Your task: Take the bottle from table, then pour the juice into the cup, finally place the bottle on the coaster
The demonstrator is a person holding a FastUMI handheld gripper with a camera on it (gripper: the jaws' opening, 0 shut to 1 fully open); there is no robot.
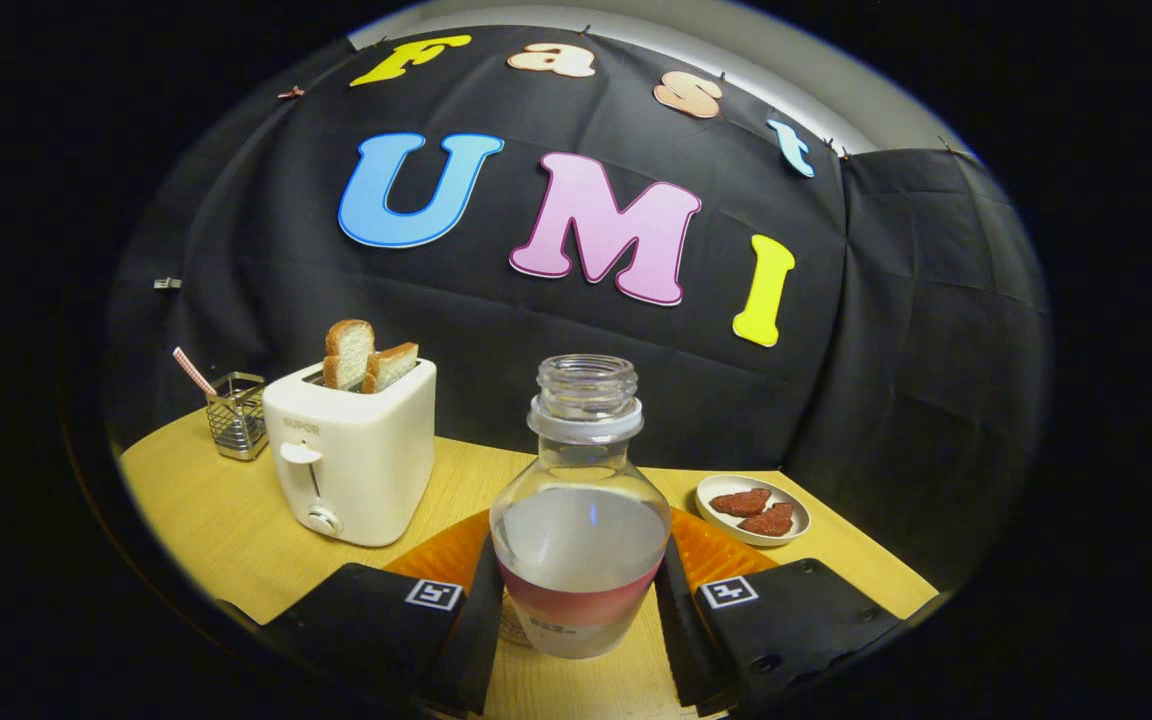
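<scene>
A clear bottle (580,520) stands upright between my fingers. It has no cap, holds pale liquid to about half its height, and wears a pink band low on its body. My gripper (578,600) is shut on the bottle, and both black fingers (471,625) press against its lower sides. A round orange ribbed coaster (721,555) lies on the wooden table (226,520) just behind the bottle, showing on either side of it. The bottle's base hides the coaster's middle.
A white toaster (351,460) with two bread slices (366,358) stands beyond the left finger. A wire holder (236,412) with a striped straw sits further left. Beyond the right finger is a small white dish (752,508) holding red pieces, near the table's edge.
</scene>
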